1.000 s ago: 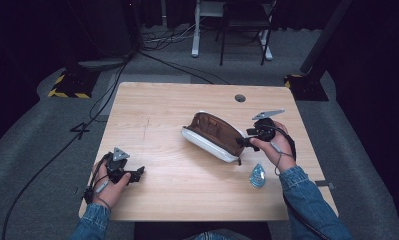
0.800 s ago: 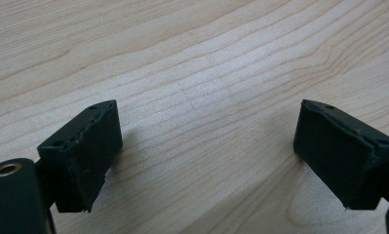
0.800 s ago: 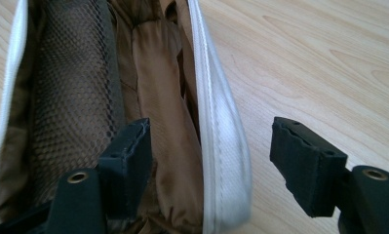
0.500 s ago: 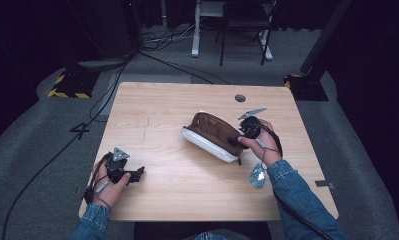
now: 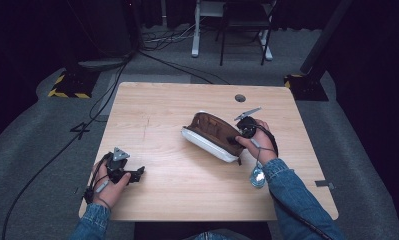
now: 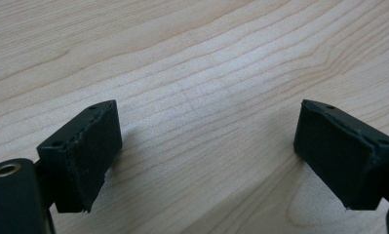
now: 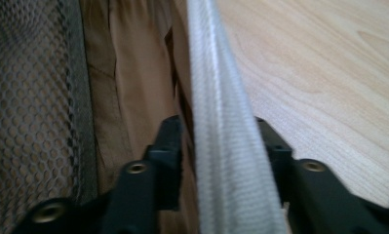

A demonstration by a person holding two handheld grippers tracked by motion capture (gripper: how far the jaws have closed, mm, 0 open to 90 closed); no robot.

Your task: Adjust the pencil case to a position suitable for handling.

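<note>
A brown shoe (image 5: 212, 131) with a white sole lies on its side right of centre in the high view, on the tabletop (image 5: 187, 195). The right gripper (image 5: 237, 140) has just been closing its jaws, which now clamp the shoe's white sole edge (image 7: 221, 146) between them. At lower left, the left gripper (image 5: 132, 175) rests with jaws wide and nothing between them.

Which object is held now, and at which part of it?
The right gripper has just closed on the white rim of the brown case, one jaw inside, one outside. The left gripper is open and holds nothing.
</note>
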